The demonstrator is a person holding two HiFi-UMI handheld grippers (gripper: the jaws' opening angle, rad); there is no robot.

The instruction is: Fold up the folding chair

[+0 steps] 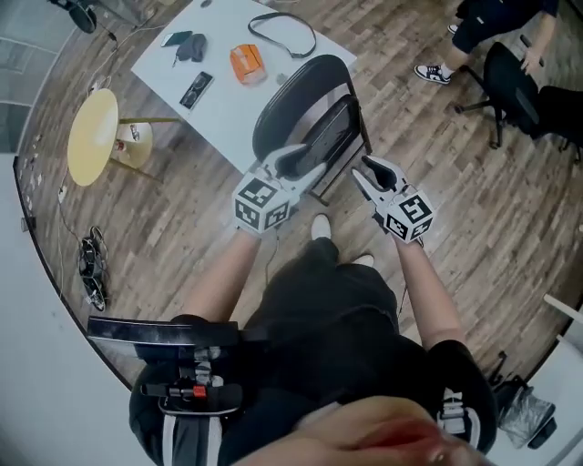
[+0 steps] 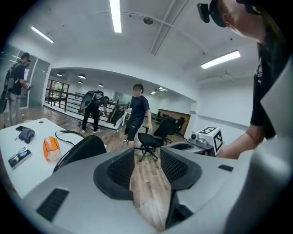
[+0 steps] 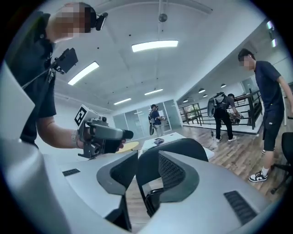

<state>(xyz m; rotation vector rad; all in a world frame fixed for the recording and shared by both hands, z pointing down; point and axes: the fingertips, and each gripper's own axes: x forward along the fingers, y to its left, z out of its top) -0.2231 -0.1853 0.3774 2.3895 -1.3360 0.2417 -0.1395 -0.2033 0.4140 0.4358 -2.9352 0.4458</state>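
The black folding chair (image 1: 310,114) stands on the wood floor against the white table (image 1: 232,114), its curved back toward the table. My left gripper (image 1: 296,159) hovers in front of the chair's lower left edge, jaws open and empty. In the left gripper view only floor shows between the left gripper's (image 2: 146,162) jaws, with the chair back (image 2: 82,148) off to the left. My right gripper (image 1: 364,171) hangs open just right of the chair's lower right corner. In the right gripper view the chair back (image 3: 183,148) shows beyond the right gripper's (image 3: 146,171) jaws, not clamped.
On the table lie an orange pouch (image 1: 246,64), a black strap (image 1: 282,32) and a dark remote (image 1: 196,89). A yellow round stool (image 1: 94,136) stands at left. A black office chair (image 1: 510,82) and a seated person (image 1: 496,23) are at upper right. Other people stand farther off.
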